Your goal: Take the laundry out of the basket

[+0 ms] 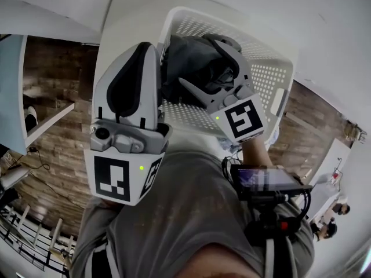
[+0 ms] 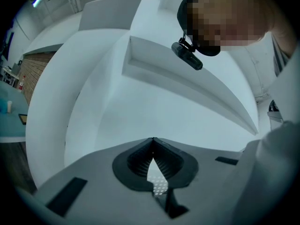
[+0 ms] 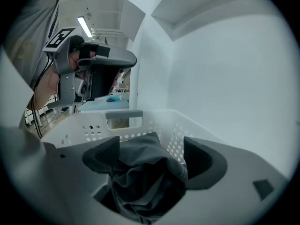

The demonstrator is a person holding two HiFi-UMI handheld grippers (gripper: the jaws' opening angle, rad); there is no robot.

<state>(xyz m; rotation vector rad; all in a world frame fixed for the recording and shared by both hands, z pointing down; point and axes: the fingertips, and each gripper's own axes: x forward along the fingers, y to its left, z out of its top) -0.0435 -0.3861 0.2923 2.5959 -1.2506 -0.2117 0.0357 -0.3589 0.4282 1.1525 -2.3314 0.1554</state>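
A white perforated laundry basket (image 1: 272,62) stands on a white surface ahead of me, with dark grey laundry (image 1: 184,54) heaped inside. My right gripper (image 1: 196,61) reaches down into it, jaws spread wide. In the right gripper view the crumpled grey cloth (image 3: 145,177) lies between the open fingers (image 3: 101,156) without being pinched, and the basket's far wall with its handle (image 3: 124,115) shows behind. My left gripper (image 1: 149,46) is held up at the basket's left edge, shut and empty. In its own view the left gripper's tips (image 2: 152,139) meet against a white wall.
The white tabletop (image 1: 130,10) carries the basket against a white wall. Brown brick-pattern floor (image 1: 52,149) lies to the left and right. A black device (image 1: 264,179) hangs on the person's chest. People stand far off at the lower right (image 1: 326,227).
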